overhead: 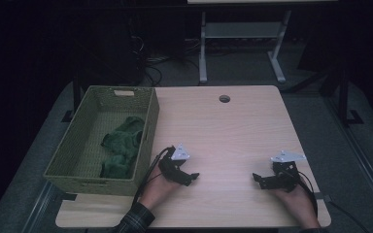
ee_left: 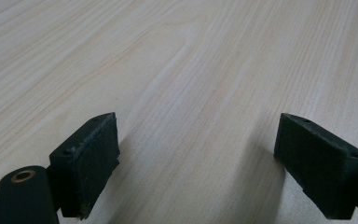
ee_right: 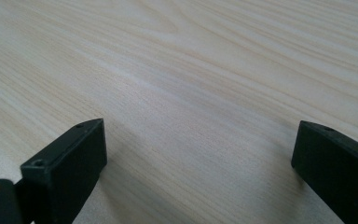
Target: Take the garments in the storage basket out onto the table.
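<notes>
My left gripper [overhead: 193,176] rests low over the wooden table [overhead: 223,131] near its front edge, just right of the basket, jaws pointing right. In the left gripper view the left gripper [ee_left: 198,140] stands open with only bare wood between its pads. My right gripper [overhead: 256,178] sits at the front right of the table, jaws pointing left toward the other one. Its own view shows the right gripper [ee_right: 200,149] open too, with nothing between the jaws. A crumpled green cloth [overhead: 121,145] lies inside the woven green basket [overhead: 148,141].
The basket stands along the table's left side and overhangs its front left corner. A round cable hole [overhead: 224,99] sits near the table's far edge. Beyond the table, in the dark, stand a desk's white legs [overhead: 203,53] and floor cables.
</notes>
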Available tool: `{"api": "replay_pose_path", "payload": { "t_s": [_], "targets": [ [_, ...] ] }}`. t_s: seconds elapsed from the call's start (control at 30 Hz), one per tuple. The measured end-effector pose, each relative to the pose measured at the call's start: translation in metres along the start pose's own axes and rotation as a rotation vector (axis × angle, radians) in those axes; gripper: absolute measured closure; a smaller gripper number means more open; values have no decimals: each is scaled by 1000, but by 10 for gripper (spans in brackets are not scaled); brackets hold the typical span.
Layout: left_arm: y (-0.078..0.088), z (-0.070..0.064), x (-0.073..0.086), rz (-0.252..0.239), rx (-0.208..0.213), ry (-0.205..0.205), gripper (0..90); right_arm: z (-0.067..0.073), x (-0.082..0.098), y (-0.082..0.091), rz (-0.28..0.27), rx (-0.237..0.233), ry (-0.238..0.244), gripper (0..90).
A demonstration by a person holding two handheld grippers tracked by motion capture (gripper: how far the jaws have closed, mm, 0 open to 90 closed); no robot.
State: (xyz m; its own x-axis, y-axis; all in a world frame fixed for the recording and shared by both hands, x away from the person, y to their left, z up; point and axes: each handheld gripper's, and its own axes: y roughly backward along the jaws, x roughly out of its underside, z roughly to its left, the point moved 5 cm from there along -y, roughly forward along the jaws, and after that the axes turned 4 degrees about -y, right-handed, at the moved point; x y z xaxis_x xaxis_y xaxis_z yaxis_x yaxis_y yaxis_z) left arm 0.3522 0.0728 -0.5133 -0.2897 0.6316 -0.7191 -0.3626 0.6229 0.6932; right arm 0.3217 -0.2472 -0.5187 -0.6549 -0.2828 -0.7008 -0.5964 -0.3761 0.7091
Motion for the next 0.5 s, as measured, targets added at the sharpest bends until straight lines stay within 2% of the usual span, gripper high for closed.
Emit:
{"api": "replay_pose_path", "payload": {
  "t_s": [0.5],
  "targets": [
    [4,-1,-3,12,4,2,143,0,0,0,0,-2,2,29]
  ]
}}
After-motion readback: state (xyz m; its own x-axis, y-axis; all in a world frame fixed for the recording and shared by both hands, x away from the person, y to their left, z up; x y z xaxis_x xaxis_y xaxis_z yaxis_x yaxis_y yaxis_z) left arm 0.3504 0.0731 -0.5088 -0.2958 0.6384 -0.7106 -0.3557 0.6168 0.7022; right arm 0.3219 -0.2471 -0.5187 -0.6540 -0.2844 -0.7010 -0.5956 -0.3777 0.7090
